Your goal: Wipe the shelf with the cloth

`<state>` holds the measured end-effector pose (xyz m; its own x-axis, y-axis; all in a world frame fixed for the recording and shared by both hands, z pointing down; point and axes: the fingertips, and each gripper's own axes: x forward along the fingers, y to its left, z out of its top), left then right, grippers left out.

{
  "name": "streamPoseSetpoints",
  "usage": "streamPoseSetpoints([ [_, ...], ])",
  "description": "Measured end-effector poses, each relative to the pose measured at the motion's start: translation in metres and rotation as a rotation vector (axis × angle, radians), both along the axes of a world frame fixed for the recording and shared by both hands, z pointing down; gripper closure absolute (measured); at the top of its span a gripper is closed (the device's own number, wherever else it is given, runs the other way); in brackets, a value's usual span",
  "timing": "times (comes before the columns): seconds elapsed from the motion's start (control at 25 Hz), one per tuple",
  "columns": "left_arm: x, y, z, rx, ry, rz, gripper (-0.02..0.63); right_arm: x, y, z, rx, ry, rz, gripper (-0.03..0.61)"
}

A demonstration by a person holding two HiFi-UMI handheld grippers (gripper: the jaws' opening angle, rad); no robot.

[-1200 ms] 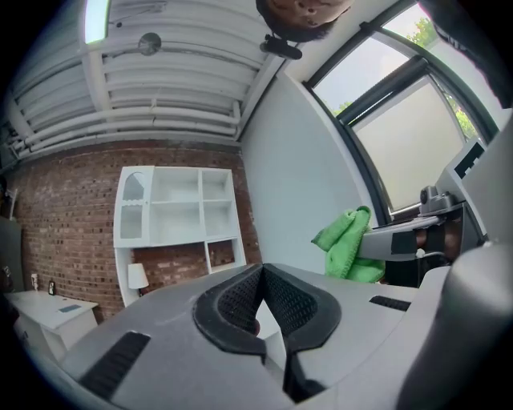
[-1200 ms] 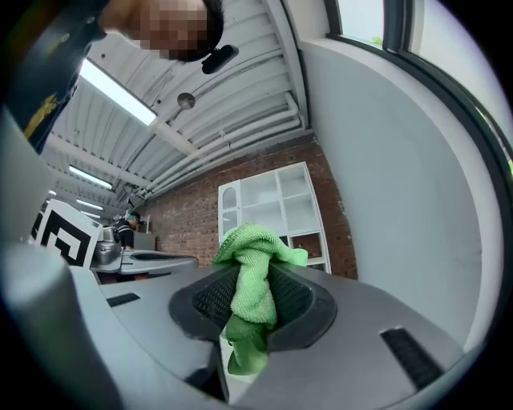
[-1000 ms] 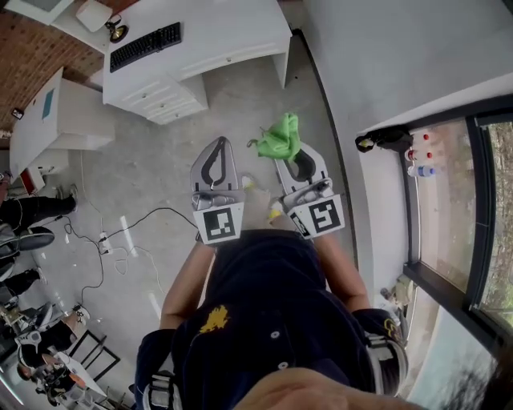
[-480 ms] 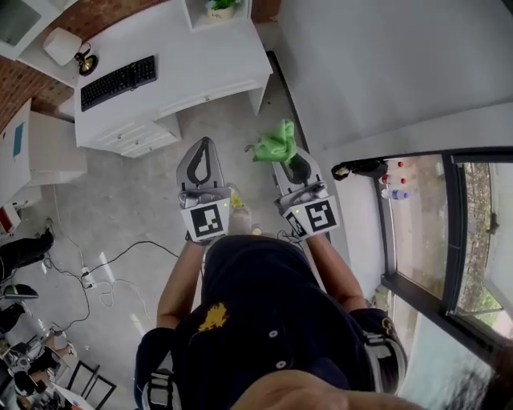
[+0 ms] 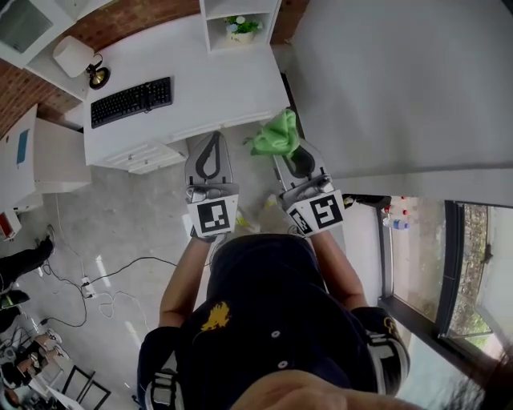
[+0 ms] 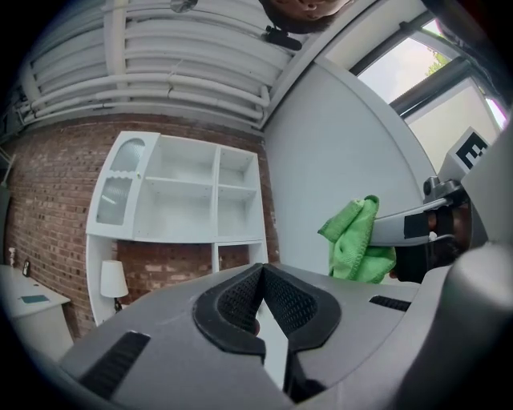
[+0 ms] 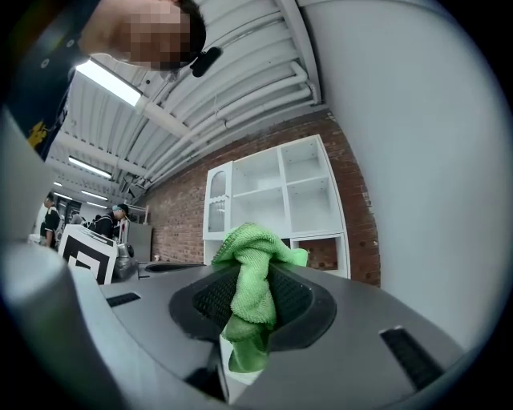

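And the whole room has slid under the head camera in this last second. The white desk (image 5: pixel 216 84), which sat up in the corner, is now right ahead. The foot of the white shelf unit (image 5: pixel 220 24) has come in at the top edge, a potted plant (image 5: pixel 242 26) in its cubby. The window (image 5: pixel 449 264) has dropped away to the lower right. My read: the person is walking up to the shelf and no wiping has started, since nothing touches it yet. In the left gripper view the unit stands tall against the brick wall (image 6: pixel 48 184), well apart from both tools.

The left tool (image 5: pixel 211 138) rides along pinched together with nothing in it. The right tool (image 5: pixel 292 150) is clamped on the green cloth (image 5: pixel 275 134), which bunches above the tips and hangs below them in the right gripper view. Both have kept that same side-by-side carry out in front.

Writing? Slim pickings. There are black-and-white square markers on each tool's cube, patterns rather than words. A yellow emblem on the dark shirt is too small to read. The keyboard (image 5: pixel 131 102) legends can't be made out.
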<state>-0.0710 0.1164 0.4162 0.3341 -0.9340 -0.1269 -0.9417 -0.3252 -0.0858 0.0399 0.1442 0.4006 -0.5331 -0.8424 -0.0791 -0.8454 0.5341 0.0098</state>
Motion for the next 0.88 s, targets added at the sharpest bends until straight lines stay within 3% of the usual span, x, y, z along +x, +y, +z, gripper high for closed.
streamPoseSetpoints([
  [0.36,0.022,-0.119,0.006,0.009,-0.039,-0.058,0.603,0.027,-0.127,0.015,-0.002,-0.001,-0.049,0.497],
  [0.6,0.049,-0.212,-0.012,-0.019,-0.078,-0.137,0.603,0.056,-0.244,-0.005,0.024,-0.014,-0.155,0.497],
  [0.72,0.067,-0.248,-0.015,-0.014,-0.120,-0.187,0.603,0.075,-0.282,0.006,-0.023,-0.045,-0.203,0.497],
  [0.88,0.093,-0.286,0.004,-0.083,-0.139,-0.196,0.603,0.091,-0.318,0.033,-0.100,-0.096,-0.214,0.497],
])
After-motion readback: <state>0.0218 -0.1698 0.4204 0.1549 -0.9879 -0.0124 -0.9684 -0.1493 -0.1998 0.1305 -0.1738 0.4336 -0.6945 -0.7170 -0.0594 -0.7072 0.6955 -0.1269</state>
